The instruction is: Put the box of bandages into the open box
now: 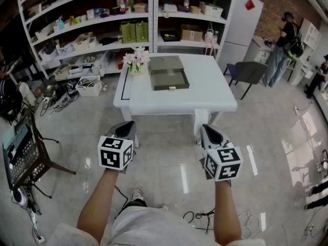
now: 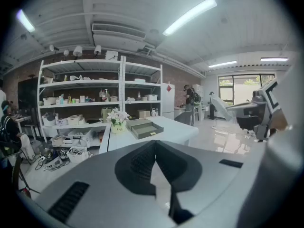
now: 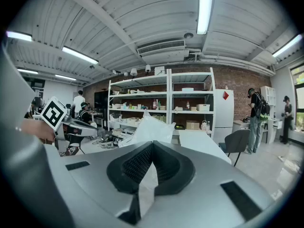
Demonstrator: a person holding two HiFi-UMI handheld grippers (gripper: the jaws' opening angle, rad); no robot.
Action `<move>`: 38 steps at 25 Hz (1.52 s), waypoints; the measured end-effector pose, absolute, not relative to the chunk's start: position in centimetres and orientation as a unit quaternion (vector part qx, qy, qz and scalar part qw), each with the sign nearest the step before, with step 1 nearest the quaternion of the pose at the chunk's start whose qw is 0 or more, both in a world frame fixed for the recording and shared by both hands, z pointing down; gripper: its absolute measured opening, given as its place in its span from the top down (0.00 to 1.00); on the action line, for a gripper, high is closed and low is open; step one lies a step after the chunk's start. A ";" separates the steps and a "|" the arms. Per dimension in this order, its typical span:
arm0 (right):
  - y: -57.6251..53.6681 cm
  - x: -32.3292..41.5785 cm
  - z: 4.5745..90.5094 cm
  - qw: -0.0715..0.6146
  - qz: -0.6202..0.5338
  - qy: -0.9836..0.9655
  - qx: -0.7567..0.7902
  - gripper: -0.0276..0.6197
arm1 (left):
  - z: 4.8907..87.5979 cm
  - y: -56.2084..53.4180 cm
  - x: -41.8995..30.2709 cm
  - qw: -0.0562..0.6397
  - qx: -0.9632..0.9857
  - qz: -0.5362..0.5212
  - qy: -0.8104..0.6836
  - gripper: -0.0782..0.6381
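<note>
Plainly, the person stands back from the white counter, with both bare forearms stretched forward over the glossy floor. The left hand-held gripper has its dark ribbed jaws drawn together to a point, with nothing between them; its own view looks along them toward the counter. The right hand-held gripper is the same, its jaws meeting at the tips and empty. In the head view the two are held side by side, well short of the counter's near edge, each with its marker cube nearest the wrist. The open box (olive-grey, its tray facing the person) sits on the far middle of the counter, apart from both grippers, and just to its left stands a pot of pale flowers. I cannot pick out the box of bandages in any view; nothing shows plainly inside the tray. Behind the counter run white shelves crowded with small goods, a grey chair stands at its right end, and a person stands further off at the right
</note>
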State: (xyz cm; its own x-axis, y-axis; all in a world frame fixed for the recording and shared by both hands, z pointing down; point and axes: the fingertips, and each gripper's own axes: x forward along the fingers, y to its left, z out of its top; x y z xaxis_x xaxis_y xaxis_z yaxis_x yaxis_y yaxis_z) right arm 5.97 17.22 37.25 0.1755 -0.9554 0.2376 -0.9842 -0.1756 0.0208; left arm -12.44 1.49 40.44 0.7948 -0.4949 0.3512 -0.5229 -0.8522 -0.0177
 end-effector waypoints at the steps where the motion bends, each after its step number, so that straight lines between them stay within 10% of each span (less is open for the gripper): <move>1: 17.2 6.0 37.3 0.086 0.084 -0.637 0.761 0.95 | 40.5 1.5 -12.3 0.040 0.947 0.174 -0.268 0.89; 38: -2.8 13.5 38.8 0.130 0.123 -0.596 0.783 0.95 | 43.5 -19.8 -1.7 0.071 0.960 0.190 -0.195 0.89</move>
State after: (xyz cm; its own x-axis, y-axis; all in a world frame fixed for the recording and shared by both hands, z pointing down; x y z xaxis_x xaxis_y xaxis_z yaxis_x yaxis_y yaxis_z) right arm 13.47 -2.84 38.81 0.2599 -0.9013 0.3464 -0.9649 -0.2563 0.0571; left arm -1.75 -19.77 43.46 0.8525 -0.3464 0.3915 -0.4004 -0.9142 0.0629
